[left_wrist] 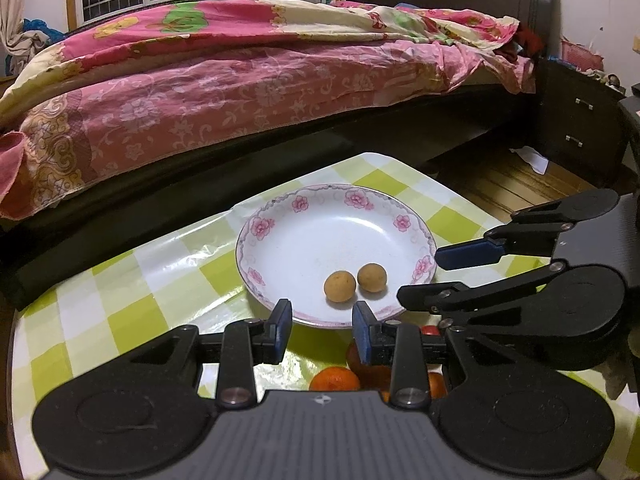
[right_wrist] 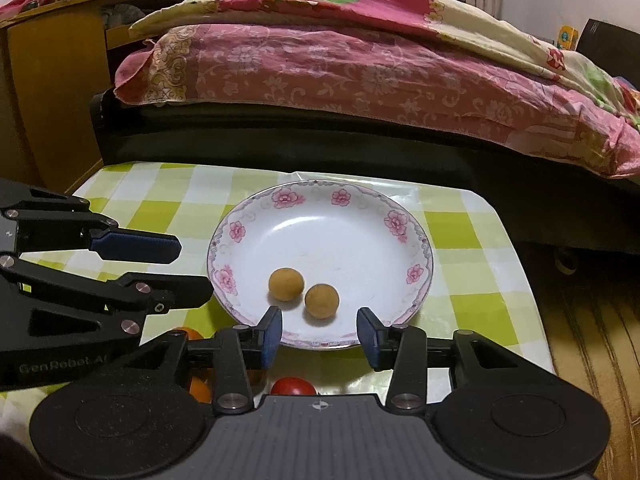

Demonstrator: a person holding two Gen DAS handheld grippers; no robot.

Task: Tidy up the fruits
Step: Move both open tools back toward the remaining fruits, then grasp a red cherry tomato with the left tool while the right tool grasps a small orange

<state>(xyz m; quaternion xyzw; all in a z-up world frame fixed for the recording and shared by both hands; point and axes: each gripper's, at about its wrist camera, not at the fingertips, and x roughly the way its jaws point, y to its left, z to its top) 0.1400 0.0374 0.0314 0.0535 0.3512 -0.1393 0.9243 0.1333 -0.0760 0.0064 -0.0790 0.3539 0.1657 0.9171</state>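
The right gripper (right_wrist: 319, 332) hangs over the near rim of a white plate with pink flowers (right_wrist: 344, 216), its blue-padded jaws apart with nothing between them. Two small round brown fruits (right_wrist: 286, 284) (right_wrist: 321, 301) lie in the plate, just beside each other, near the front. The plate sits on a green-and-white checked tablecloth (right_wrist: 460, 236). The left gripper (right_wrist: 192, 270) reaches in from the left, its tips beside the plate's rim. Below the right gripper's fingers a red tomato (right_wrist: 294, 386) and an orange fruit (right_wrist: 200, 390) show partly. A bed with a pink floral quilt (right_wrist: 340, 68) stands behind.
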